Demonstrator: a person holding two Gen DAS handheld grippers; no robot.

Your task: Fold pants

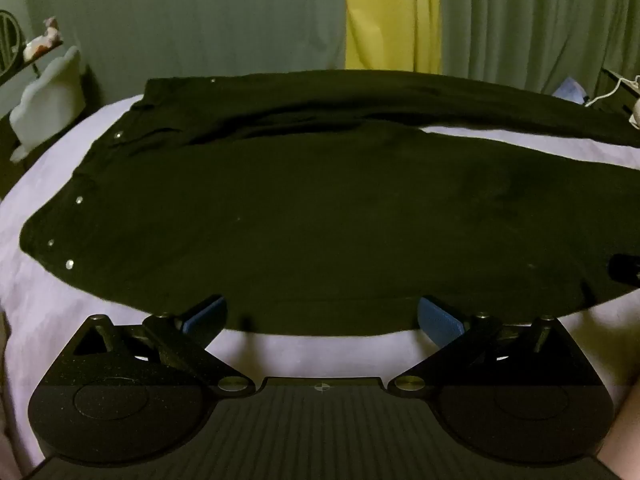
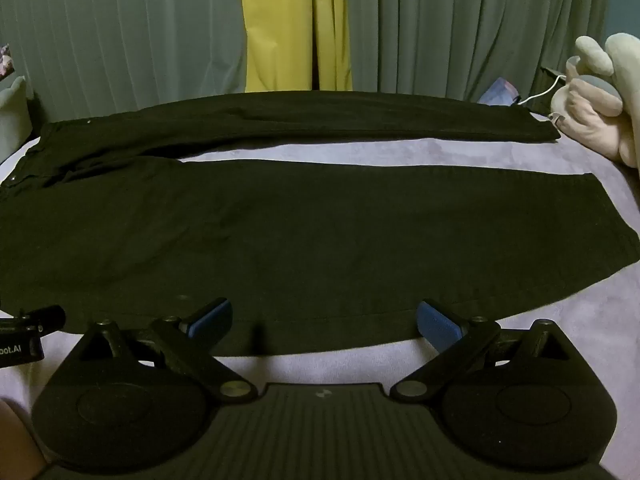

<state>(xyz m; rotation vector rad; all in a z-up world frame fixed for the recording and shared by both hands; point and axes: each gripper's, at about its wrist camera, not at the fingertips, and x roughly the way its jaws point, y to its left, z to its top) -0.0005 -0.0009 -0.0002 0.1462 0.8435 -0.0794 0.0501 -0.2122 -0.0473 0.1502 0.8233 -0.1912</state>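
Note:
Black pants (image 1: 320, 216) lie flat on a lavender bed cover (image 1: 60, 312), waist with silver rivets at the left, two legs stretching right with a gap between them. They also show in the right wrist view (image 2: 320, 240), leg hems at the right. My left gripper (image 1: 322, 314) is open, its blue pads at the near edge of the near leg by the hip. My right gripper (image 2: 324, 318) is open at the same near edge, farther toward the hems. Neither holds cloth.
Green curtains with a yellow strip (image 1: 390, 16) hang behind the bed. A pale cushion (image 1: 48, 104) stands at the left. Plush toys (image 2: 600, 92) and a white cable (image 2: 540, 94) sit at the far right. The left gripper's tip (image 2: 32, 324) shows at the right view's left edge.

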